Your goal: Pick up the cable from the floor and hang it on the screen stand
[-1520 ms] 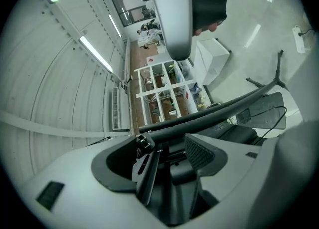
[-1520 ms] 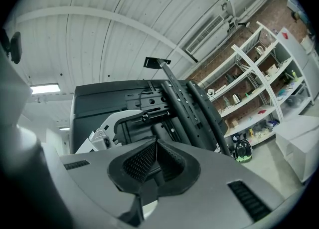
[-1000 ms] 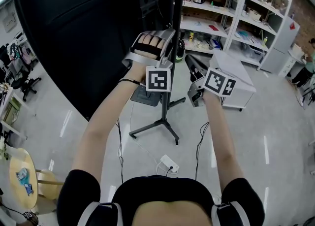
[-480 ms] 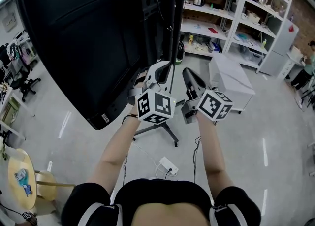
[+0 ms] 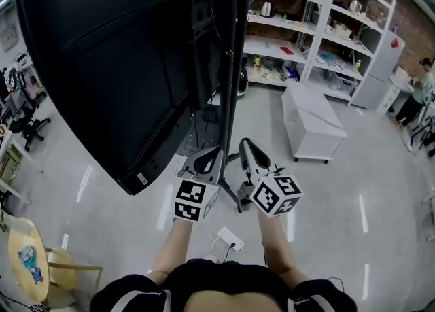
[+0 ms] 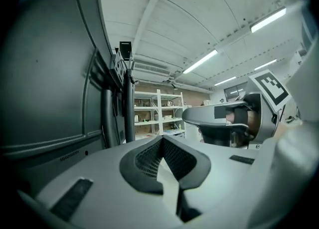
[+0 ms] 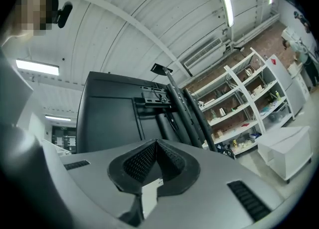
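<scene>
A large black screen [image 5: 115,66] hangs on a black stand whose pole [image 5: 234,66] rises in the middle of the head view. My left gripper [image 5: 211,151] and right gripper [image 5: 246,143] are held side by side, low in front of the stand's foot, both shut with nothing between the pads. The left gripper view shows shut jaws [image 6: 162,142], the screen's back [image 6: 50,83], the pole [image 6: 128,108] and the right gripper [image 6: 224,120] beside it. Shut jaws [image 7: 155,147] also fill the right gripper view, under the screen [image 7: 114,118]. Thin cables [image 5: 216,239] lie on the floor by my body.
A white power strip [image 5: 231,239] lies on the floor just in front of me. A white cabinet [image 5: 311,124] stands to the right of the stand, with white shelving [image 5: 299,25] behind it. Chairs and a round table [image 5: 27,256] are at the left.
Both grippers have dropped from high against the stand's pole down to near its foot and closer to my body. My arms have folded in.
</scene>
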